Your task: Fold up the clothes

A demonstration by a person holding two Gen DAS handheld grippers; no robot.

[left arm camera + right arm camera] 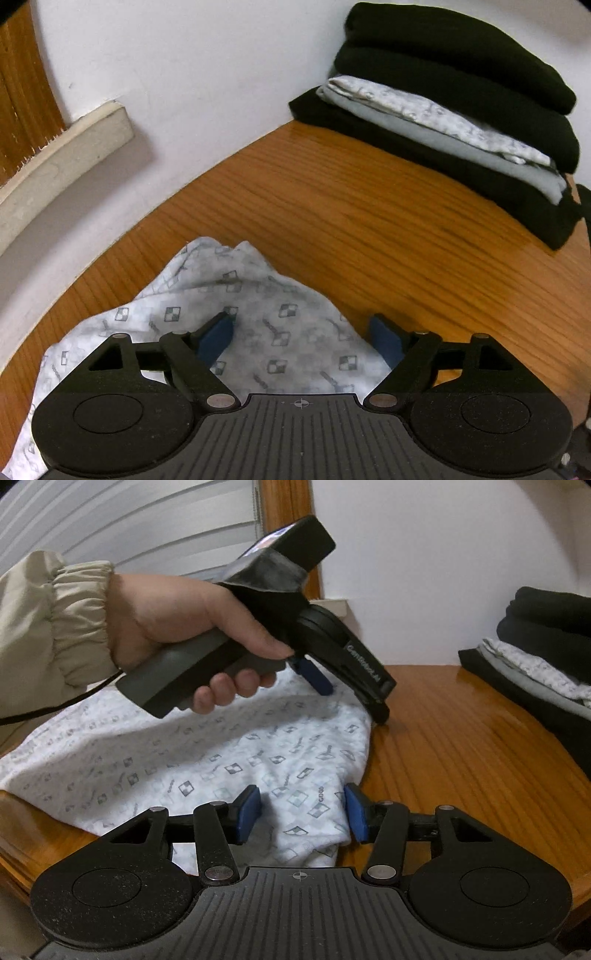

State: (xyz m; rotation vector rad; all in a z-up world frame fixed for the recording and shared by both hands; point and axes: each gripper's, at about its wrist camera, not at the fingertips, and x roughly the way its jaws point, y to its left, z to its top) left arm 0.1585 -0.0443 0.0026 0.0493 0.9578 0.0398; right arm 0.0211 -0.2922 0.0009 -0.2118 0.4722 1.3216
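Right up close at 6 o'clock in the right wrist view, the right gripper (301, 814) sits with its jaws parted around the near right corner of the patterned garment (207, 753). The blue pads (248, 814) stand either side of the cloth and I don't see them pinching it, so I'd call it not holding yet. That corner hangs near the front edge of the table (461, 760), so a sloppy close could grab one layer only, or push the hem off the edge.

Further out toward 12 o'clock, a hand (177, 627) in a beige sleeve (48, 627) brings the left gripper (354, 698) down at the far right corner of the garment. Its own camera shows that left gripper (303, 332) spread wide: one pad over the cloth, the other out over bare wood, nothing clamped. My guess is that if it closes like that it catches a thin fold or misses the edge altogether, and the fold comes out crooked.

The cloth is also bunched up just beyond it, around 11 o'clock, so lifting both corners unevenly could drag wrinkles into the fold.

Way out at 1 to 2 o'clock sits the folded stack (461, 110) against the wall (203, 74), well apart from all this. A wide swing could still clip it.
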